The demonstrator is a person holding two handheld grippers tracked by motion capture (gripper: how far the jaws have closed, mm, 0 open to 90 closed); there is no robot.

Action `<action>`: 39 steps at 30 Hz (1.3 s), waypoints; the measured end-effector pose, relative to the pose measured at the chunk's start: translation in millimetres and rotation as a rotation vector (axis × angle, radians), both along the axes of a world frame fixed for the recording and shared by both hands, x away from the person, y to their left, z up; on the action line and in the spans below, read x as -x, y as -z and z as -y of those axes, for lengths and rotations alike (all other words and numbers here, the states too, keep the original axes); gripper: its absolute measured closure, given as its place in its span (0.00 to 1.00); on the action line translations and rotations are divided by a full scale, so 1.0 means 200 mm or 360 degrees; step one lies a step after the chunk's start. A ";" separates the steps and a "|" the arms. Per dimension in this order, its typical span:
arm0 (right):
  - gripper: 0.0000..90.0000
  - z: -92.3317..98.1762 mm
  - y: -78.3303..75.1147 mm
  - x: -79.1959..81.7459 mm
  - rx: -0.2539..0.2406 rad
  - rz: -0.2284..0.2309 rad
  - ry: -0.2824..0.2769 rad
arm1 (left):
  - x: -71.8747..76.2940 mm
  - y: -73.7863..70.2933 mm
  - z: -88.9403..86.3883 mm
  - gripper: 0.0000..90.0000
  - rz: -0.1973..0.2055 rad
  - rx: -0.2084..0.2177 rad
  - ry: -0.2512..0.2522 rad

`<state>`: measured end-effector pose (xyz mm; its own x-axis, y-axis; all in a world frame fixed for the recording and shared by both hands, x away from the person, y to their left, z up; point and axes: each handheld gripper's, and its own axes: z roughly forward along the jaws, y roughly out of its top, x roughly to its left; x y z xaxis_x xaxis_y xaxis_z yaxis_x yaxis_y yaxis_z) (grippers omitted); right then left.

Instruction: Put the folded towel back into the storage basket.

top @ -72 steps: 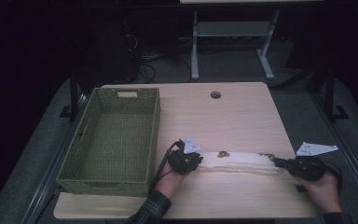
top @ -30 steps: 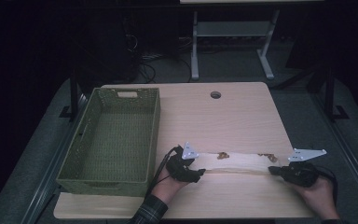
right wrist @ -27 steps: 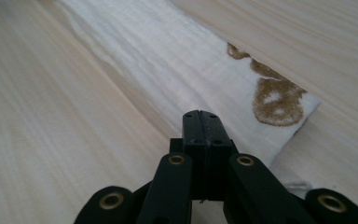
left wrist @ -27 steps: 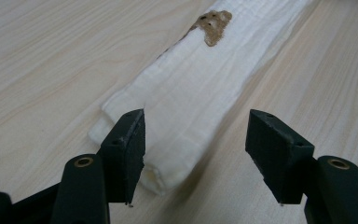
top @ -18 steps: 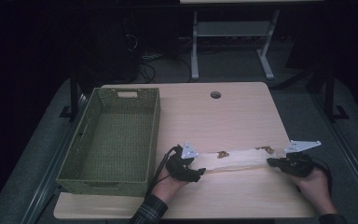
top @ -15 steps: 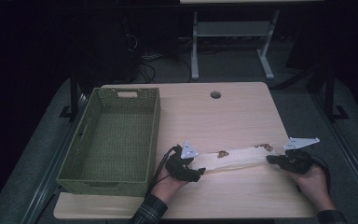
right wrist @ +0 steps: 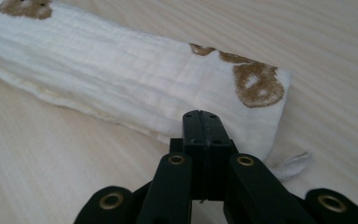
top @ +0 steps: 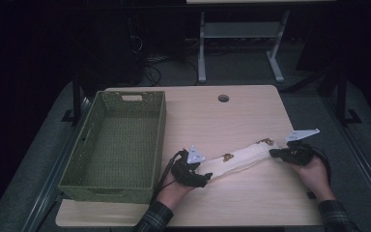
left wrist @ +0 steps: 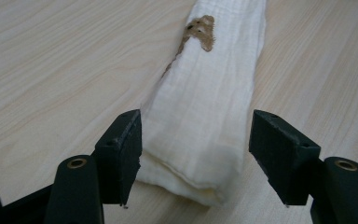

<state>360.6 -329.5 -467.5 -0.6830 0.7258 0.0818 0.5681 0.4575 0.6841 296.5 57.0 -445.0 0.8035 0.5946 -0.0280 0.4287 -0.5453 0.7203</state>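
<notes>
In the high view, a folded cream cloth (top: 239,158) with brown prints lies slantwise on the wooden counter (top: 232,116), running from the left gripper (top: 204,178) near the front edge up to the right gripper (top: 273,153) farther back. A green woven basket (top: 72,170) stands just left of the left gripper, apart from the cloth.

In the left gripper view, the fingers (left wrist: 121,154) stand wide on either side of the cloth's (left wrist: 209,121) near end; they have just been opening, and neither pad presses the fabric, which rests on the counter (left wrist: 51,70).

In the right gripper view, the fingers (right wrist: 201,135) are pinched tight together on the edge of the cloth (right wrist: 135,79), close to its end with a brown print (right wrist: 256,81).
</notes>
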 end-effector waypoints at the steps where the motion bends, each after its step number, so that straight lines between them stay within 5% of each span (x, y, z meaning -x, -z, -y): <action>1: 1.00 -0.01 0.00 -0.02 0.0006 0.0000 -0.0003 | 0.00 0.00 0.00 0.38 0.0001 0.0000 -0.0001; 21: 1.00 -0.22 0.02 -0.30 -0.0051 0.0015 -0.0088 | -0.01 0.02 0.00 0.38 -0.0004 0.0010 -0.0020; 28: 0.93 -0.24 0.01 -0.31 -0.0085 0.0025 -0.0084 | -0.02 0.00 -0.01 0.40 0.0005 0.0016 -0.0036; 33: 0.81 -0.20 -0.04 -0.27 -0.0171 0.0029 -0.0071 | -0.04 -0.01 0.00 0.53 0.0012 0.0031 -0.0047; 39: 0.64 -0.16 -0.06 -0.19 -0.0178 0.0054 -0.0069 | -0.09 -0.03 0.00 0.88 0.0052 0.0014 -0.0133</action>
